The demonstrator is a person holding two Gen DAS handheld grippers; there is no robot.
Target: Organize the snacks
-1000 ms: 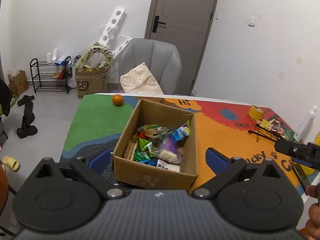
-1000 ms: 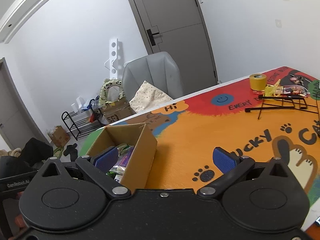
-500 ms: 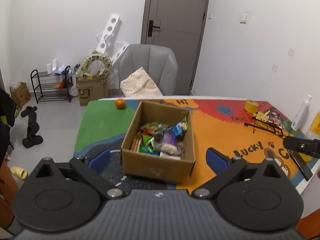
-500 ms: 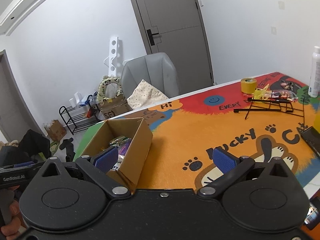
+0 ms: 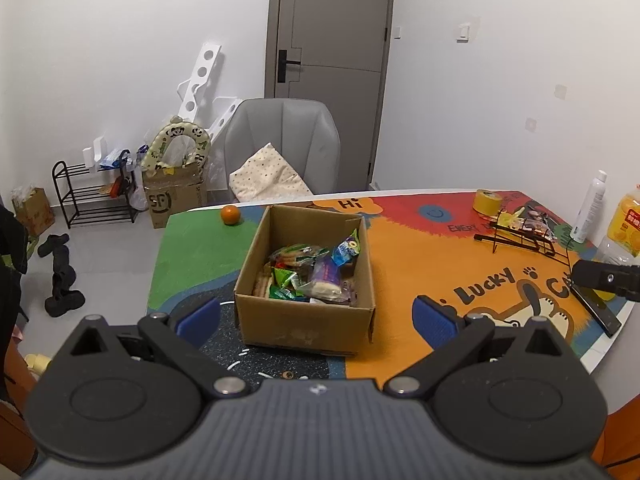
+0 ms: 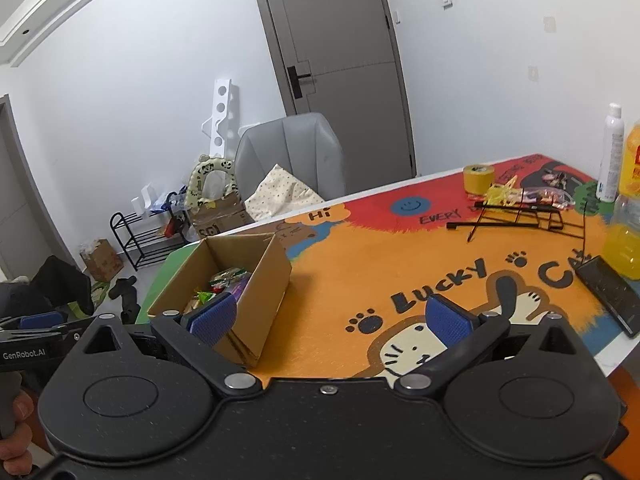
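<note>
Cardboard box (image 5: pixel 306 316) sits on bench (image 5: pixel 404 280) nr the left edge, open top, snack packets (image 5: pixel 310 276) piled loose inside; that fits either packets already gathered or awaiting sorting. Left gripper (image 5: pixel 316 318) hangs back w/ jaws apart, empty, straddling box in view. Right gripper (image 6: pixel 328 316) also spread, empty, over the bench beside the box.

Table (image 5: pixel 400 272): cardboard box (image 5: pixel 304 324), orange (image 5: pixel 231 215), tape roll (image 5: pixel 486 201), phone (image 6: pixel 612 295).
</note>
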